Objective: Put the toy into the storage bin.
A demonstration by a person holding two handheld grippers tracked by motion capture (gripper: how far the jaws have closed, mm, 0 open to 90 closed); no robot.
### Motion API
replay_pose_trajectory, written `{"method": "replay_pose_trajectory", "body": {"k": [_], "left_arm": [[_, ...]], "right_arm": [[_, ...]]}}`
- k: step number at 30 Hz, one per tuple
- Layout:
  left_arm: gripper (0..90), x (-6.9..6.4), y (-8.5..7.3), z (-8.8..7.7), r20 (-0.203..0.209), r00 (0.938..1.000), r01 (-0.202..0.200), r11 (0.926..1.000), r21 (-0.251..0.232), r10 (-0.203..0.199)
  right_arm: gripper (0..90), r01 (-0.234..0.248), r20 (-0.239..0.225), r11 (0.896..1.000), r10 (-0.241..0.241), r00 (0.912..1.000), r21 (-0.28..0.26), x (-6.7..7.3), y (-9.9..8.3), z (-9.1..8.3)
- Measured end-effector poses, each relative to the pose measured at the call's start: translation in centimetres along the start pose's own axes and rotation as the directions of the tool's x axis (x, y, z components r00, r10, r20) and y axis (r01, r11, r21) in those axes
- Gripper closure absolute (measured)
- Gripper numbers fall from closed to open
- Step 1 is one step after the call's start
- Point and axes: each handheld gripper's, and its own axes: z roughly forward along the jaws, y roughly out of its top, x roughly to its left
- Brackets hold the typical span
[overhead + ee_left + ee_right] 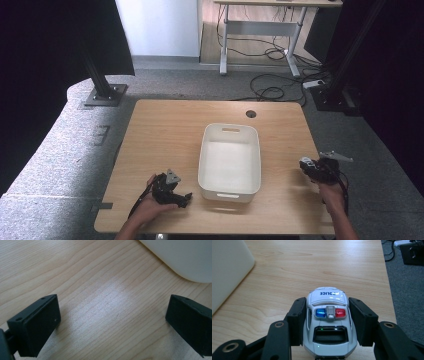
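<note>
A white toy police car with a blue and red light bar sits between the two black jaws of my right gripper, which press on both its sides above the wooden table. In the high view the right gripper is at the table's right edge, with the car just visible at its tip. My left gripper rests near the front left of the table, jaws wide apart with bare wood between them. A white bin stands between the two hands.
The white bin's rounded corner lies just beyond the left gripper, and its side shows left of the car. Grey floor drops off right of the table edge. A cable hole is at the table's back.
</note>
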Motion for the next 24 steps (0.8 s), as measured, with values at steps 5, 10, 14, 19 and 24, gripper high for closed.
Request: {"method": "replay_pose_trajectory", "body": {"k": [5,10,14,19,24], "left_arm": [[0.0,0.0,0.0,0.0,0.001,1.0,-0.002,1.0,0.0,0.002],[0.0,0.0,0.0,0.0,0.003,1.0,-0.004,1.0,0.0,0.004],[0.0,0.0,0.0,0.0,0.005,1.0,-0.005,1.0,0.0,0.005],[0.0,0.0,0.0,0.0,0.005,1.0,-0.005,1.0,0.0,0.005],[0.0,0.0,0.0,0.0,0.004,1.0,-0.005,1.0,0.0,0.005]], "right_arm": [[50.2,-0.003,-0.008,1.0,0.003,1.0,-0.009,0.3,-0.1,-0.7],[50.3,0.002,-0.008,1.0,-0.002,1.0,-0.002,0.5,-0.1,-0.8],[50.3,0.005,-0.011,1.0,-0.005,0.9999,-0.007,0.6,0.0,-1.0],[50.2,0.004,-0.015,1.0,-0.004,0.9999,-0.021,0.8,0.3,-1.6],[50.3,0.002,-0.018,1.0,-0.003,0.9998,-0.031,1.0,0.4,-2.1]]}}
